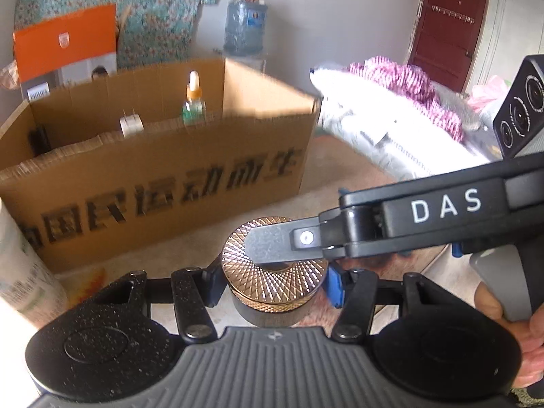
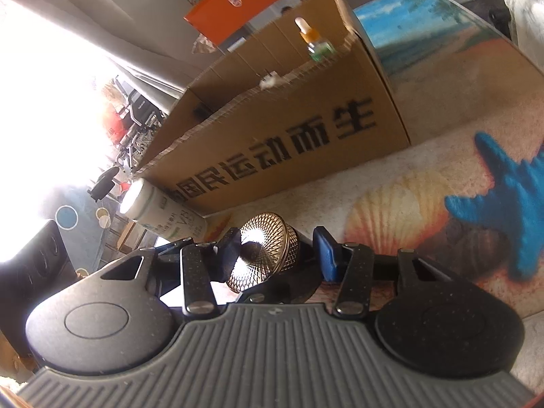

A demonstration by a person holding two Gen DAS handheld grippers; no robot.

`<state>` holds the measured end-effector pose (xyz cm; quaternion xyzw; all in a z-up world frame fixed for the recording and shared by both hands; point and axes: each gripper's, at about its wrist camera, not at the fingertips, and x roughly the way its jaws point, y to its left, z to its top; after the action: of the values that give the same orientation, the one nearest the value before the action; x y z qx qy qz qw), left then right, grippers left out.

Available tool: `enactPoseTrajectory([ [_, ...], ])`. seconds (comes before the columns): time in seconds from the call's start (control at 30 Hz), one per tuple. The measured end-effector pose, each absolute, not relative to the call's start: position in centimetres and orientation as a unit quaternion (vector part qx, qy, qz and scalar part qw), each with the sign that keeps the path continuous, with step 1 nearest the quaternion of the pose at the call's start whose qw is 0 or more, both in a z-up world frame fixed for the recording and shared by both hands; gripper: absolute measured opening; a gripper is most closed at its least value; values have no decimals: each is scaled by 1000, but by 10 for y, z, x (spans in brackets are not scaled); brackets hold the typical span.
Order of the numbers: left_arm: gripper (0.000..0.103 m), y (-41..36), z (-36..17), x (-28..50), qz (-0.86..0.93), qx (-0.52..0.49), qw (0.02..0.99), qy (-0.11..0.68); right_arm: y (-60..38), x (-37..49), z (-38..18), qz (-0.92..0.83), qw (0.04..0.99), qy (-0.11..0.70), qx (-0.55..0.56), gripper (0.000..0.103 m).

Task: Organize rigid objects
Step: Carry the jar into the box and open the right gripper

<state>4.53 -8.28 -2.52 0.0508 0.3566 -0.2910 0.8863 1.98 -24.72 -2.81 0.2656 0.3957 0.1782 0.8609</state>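
My left tongs point(image 1: 273, 280) squeeze the sides of a round jar with a gold lid point(image 1: 274, 268), lifted just in front of the cardboard box point(image 1: 163, 183). My right tongs point(image 2: 277, 255) pinch the same jar, one finger point(image 1: 272, 246) lying flat on the lid. It feels hard and maybe heavy. The bumpy lid edge grips well, but the shiny top could slip. The dark bottom of the jar is mostly hidden. I cannot tell if the lid is loose.
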Motion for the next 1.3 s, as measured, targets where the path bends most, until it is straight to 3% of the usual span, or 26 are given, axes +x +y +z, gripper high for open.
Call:
enactPoseTrajectory([
  [0.3,57,-61,63,69,-273,23,923,269,-222,41,70,215,912,300,182,46],
  [0.5,57,-61,82,127,-254,-4,925,284,-218,104,103,233,915,295,146,47],
  [0.9,57,-60,6,228,-206,-68,864,455,-214,239,31,233,834,474,160,49],
  [1.3,58,-50,-19,247,-206,-103,830,507,-204,260,-15,238,802,527,152,51],
])
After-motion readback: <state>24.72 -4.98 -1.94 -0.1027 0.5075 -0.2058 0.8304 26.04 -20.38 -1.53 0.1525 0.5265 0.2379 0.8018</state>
